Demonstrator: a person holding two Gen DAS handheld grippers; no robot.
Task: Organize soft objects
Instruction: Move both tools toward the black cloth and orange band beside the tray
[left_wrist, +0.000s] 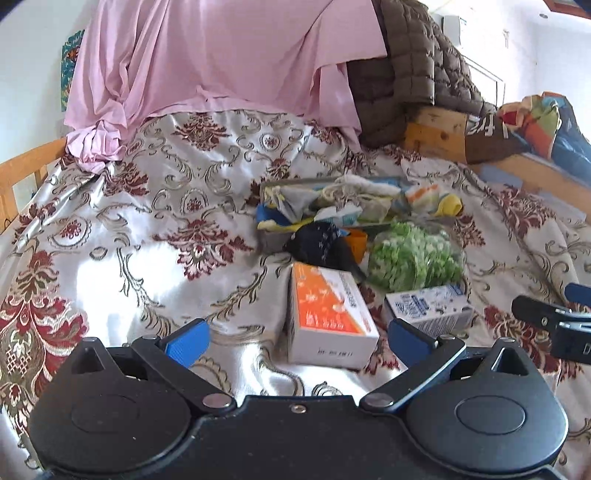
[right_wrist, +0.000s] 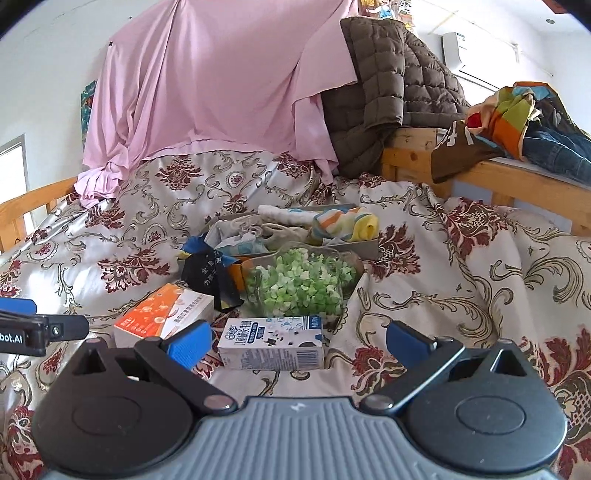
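Socks (right_wrist: 332, 221) untouched; both grippers' jaws wide, empty.

The left black two-finger gripper with blue pads (left_wrist: 298, 338) is held low and level, pointing forward, its fingers spread wide apart with nothing between them. The right black two-finger gripper with blue pads (right_wrist: 299, 338) is held the same way, also level and forward, its fingers equally splayed and empty. The two sit side by side, near each other: the tip of the right one shows at the right edge of the left wrist view, and the left one's tip shows at the left edge of the right wrist view.
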